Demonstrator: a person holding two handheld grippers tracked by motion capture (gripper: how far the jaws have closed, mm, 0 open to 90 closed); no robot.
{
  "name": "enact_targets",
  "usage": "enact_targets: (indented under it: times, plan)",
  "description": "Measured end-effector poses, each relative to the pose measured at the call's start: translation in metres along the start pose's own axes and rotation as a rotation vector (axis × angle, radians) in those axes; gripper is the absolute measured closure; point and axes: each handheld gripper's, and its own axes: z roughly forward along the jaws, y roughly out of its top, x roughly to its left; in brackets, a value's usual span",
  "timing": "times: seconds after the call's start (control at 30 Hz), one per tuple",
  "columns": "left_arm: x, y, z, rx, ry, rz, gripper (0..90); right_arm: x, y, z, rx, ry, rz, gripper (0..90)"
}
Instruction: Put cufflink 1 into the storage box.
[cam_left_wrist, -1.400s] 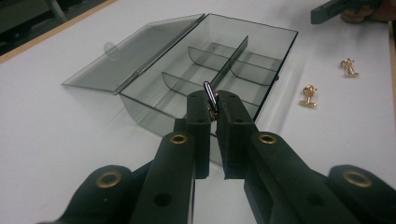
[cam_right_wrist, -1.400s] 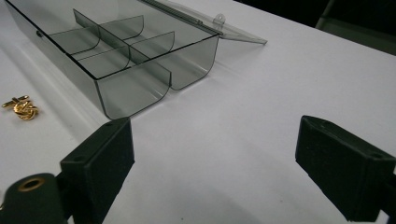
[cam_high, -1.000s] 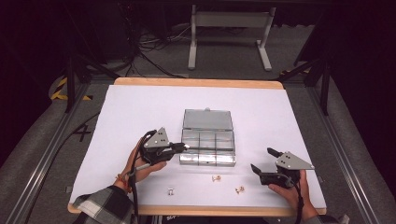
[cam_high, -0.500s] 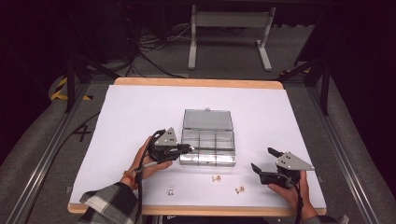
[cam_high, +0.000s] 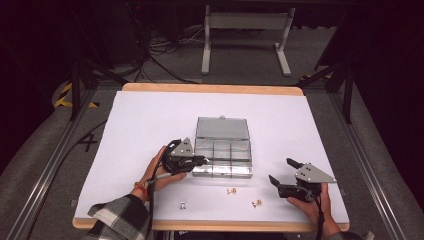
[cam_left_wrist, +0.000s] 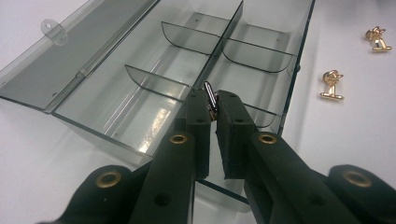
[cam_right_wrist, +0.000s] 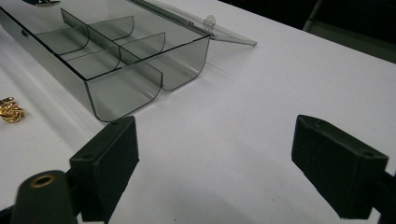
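left gripper (cam_high: 202, 161) at clear box (cam_high: 222, 148) | right gripper (cam_high: 283, 176) apart | three clips (cam_high: 231, 191) on table (cam_high: 150, 115)

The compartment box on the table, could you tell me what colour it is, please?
The compartment box is clear smoke-grey plastic, best seen in the left gripper view.

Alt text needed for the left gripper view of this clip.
The left tool, jaws nearly closed, pinches a small dark metal pin above an open, smoky clear plastic compartment box with curved dividers. Two small gold clips lie on the white table beside it.
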Motion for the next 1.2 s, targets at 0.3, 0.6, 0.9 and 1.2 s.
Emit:
enact_targets:
  times: [0.3, 0.6, 0.9, 1.2]
  plan:
    - [-0.0006, -0.0003, 0.0008, 0.008, 0.013, 0.002, 84.2, 0.0005, 0.0005, 0.0014, 0.015, 0.003, -0.008, 15.9]
    - [-0.0005, 0.0000, 0.0026, 0.012, 0.012, 0.007, 84.1, 0.0002, 0.0005, 0.0013, 0.014, 0.002, -0.006, 16.1]
    - [-0.0002, -0.0007, 0.0056, 0.027, 0.008, 0.012, 84.0, 0.0006, 0.0005, 0.0012, 0.014, 0.003, -0.009, 16.1]
    - [0.0002, -0.0017, 0.0072, 0.032, 0.013, 0.006, 82.6, 0.0007, 0.0006, 0.0015, 0.018, 0.003, -0.013, 16.1]
